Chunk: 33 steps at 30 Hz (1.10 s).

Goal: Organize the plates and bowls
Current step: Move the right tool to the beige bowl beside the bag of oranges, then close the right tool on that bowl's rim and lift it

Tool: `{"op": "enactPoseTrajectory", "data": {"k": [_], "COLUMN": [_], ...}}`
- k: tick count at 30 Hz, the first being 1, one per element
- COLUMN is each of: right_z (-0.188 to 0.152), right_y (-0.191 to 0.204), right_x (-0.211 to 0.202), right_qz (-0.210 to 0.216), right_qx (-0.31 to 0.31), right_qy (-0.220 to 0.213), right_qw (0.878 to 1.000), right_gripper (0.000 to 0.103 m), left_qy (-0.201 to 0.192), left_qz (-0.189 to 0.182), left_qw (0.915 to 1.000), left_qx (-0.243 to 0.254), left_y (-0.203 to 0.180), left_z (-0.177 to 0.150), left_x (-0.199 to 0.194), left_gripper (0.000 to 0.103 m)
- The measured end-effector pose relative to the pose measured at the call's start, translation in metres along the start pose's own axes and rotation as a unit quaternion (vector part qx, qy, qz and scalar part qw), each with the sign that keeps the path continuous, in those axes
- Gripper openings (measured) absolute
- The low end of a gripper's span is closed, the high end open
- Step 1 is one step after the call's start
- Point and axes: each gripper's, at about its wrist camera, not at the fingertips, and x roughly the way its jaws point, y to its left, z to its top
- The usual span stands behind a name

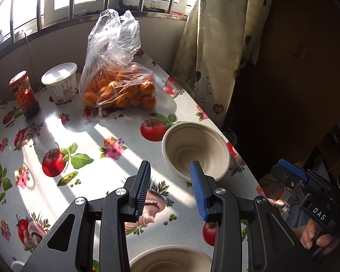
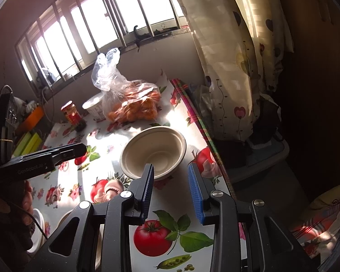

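A beige paper bowl stands upright and empty near the table's right edge, also seen in the right wrist view. My left gripper hovers just short of it, open, nothing between its blue pads. Under that gripper, at the bottom edge, is the rim of a second beige bowl. My right gripper is open and empty too, its tips over the near rim of the bowl. It shows at the right off the table edge, held by a hand. A white plate peeks in at lower left.
At the back of the tomato-print tablecloth sit a clear bag of oranges, a white lidded tub and a red-capped jar. A heart-print curtain hangs past the right edge. The barred window is behind.
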Motion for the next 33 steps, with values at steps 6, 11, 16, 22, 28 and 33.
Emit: {"op": "enactPoseTrajectory", "data": {"k": [6,11,16,22,28,33], "right_z": [0.0,-0.002,-0.001,0.0,0.0,0.001], "right_y": [-0.01,-0.015,-0.019,-0.021,-0.023,-0.026], "right_x": [0.029,0.054,0.07,0.083,0.091,0.095], "right_qz": [0.011,0.024,0.029,0.026,0.027,0.03], "right_qx": [0.021,0.034,0.053,0.058,0.061,0.066], "right_qy": [0.023,0.031,0.038,0.047,0.052,0.055], "right_qw": [0.999,0.999,0.997,0.997,0.996,0.996], "right_gripper": [0.032,0.033,0.034,0.034,0.034,0.034], "left_qy": [0.021,0.058,0.067,0.07,0.074,0.079], "left_qz": [0.013,0.016,0.004,0.02,0.024,0.028], "left_qw": [0.9996,0.9979,0.9974,0.9972,0.9968,0.9961], "left_qx": [-0.014,-0.022,-0.026,-0.018,-0.02,-0.027], "left_y": [0.013,0.021,0.017,0.014,0.014,0.017], "left_z": [0.007,0.01,0.013,0.017,0.016,0.015], "left_x": [0.028,0.057,0.067,0.075,0.081,0.086], "left_gripper": [0.038,0.038,0.038,0.038,0.038,0.038]}}
